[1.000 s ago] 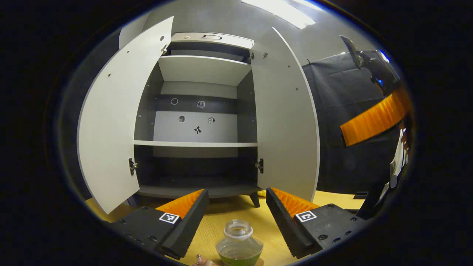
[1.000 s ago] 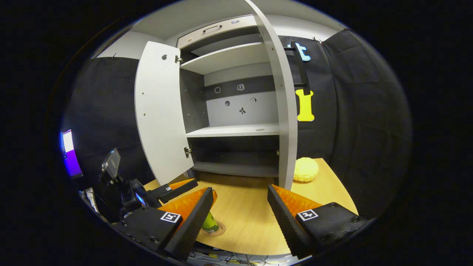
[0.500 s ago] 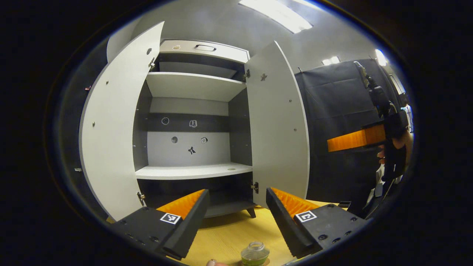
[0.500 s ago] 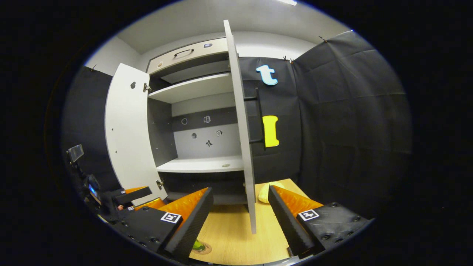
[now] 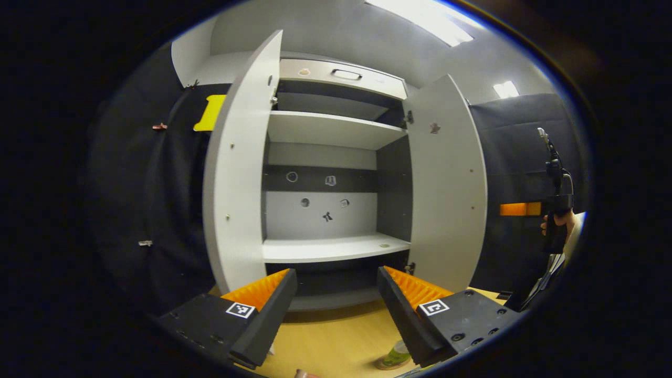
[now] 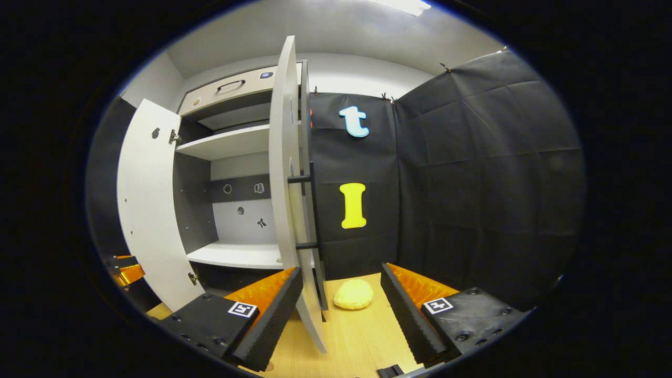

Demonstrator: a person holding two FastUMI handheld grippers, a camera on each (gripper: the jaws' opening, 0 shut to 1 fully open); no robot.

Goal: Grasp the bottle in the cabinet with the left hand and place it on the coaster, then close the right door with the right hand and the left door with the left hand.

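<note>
The bottle (image 5: 395,356) already stands on the yellow table (image 5: 336,341), outside the cabinet (image 5: 331,220), so the left gripper (image 5: 336,310) hangs empty, its 2 fingers spread wide. The right gripper (image 6: 341,310), also spread and empty, is raised beside the right door (image 6: 286,173), edge-on near its dark handle (image 6: 311,210), likely placed to push it closed.

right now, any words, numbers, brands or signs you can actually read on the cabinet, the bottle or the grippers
No text is readable on any of them.
Left gripper and right gripper: square black-and-white coded markers on the finger mounts, with no letters or digits.
Stickers on the back panel of the cabinet: small pictures, too small to make out.
Bottle: mostly hidden behind a finger, no print can be made out.
</note>
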